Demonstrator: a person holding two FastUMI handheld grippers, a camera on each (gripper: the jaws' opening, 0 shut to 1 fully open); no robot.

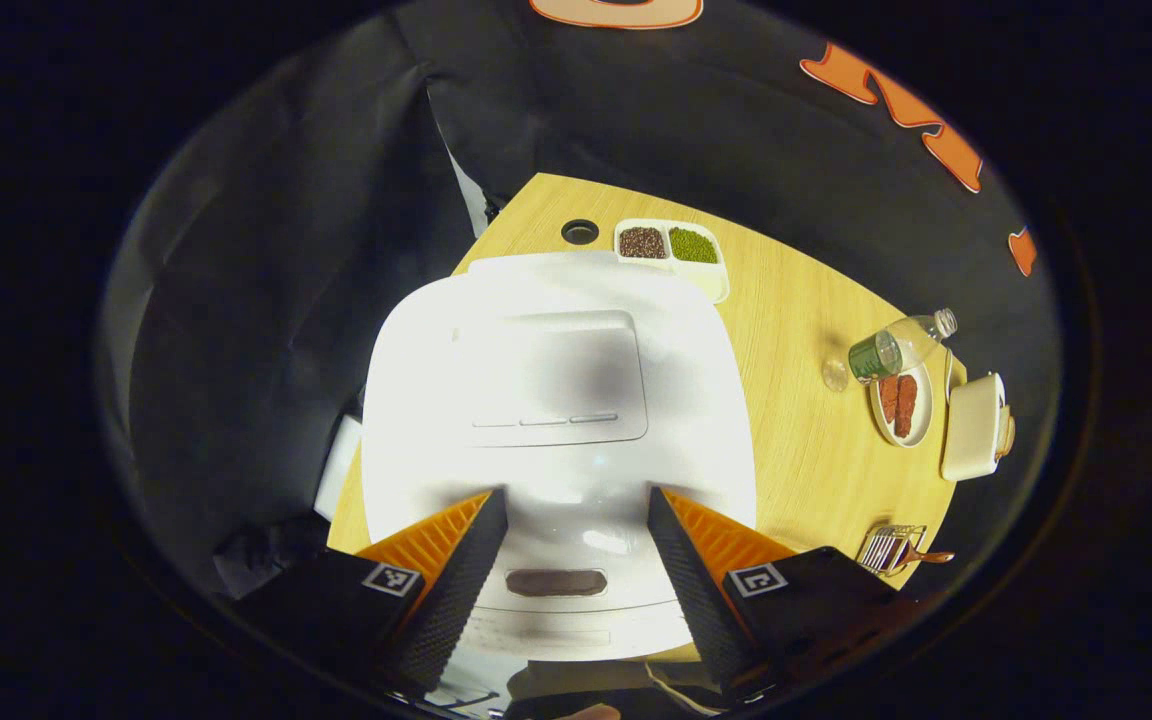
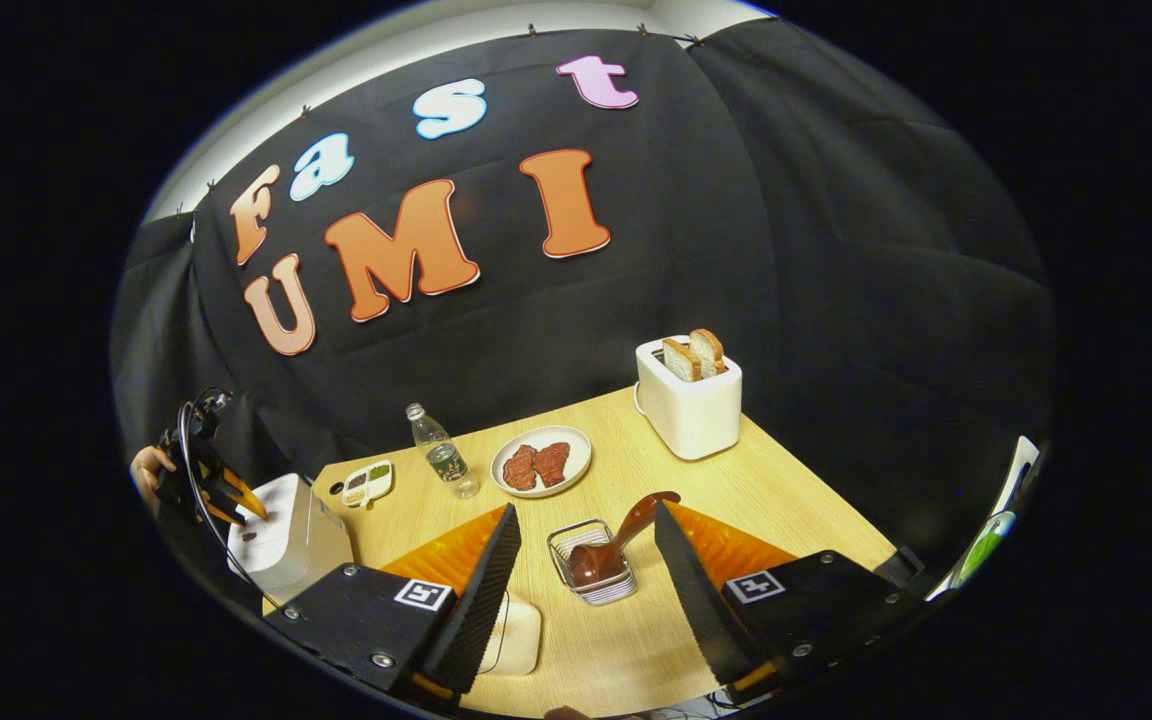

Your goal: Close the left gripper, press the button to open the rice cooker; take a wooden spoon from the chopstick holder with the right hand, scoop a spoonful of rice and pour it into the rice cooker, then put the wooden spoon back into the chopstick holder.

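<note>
White rice cooker [image 1: 556, 420] below spread left gripper [image 1: 566, 560]

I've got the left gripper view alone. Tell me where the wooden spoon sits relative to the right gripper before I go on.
Observer: The wooden spoon stands bowl-down in the wire chopstick holder, straight ahead of the right gripper, whose fingers are spread wide with nothing between them.
Operator: Give me the handle's lean.
Observer: It tilts up toward the toaster, which holds two slices of bread.
Operator: Report how my left gripper looks from over there.
Observer: The left gripper hangs just above the front edge of the rice cooker, held by a hand; the lid is down.
</note>
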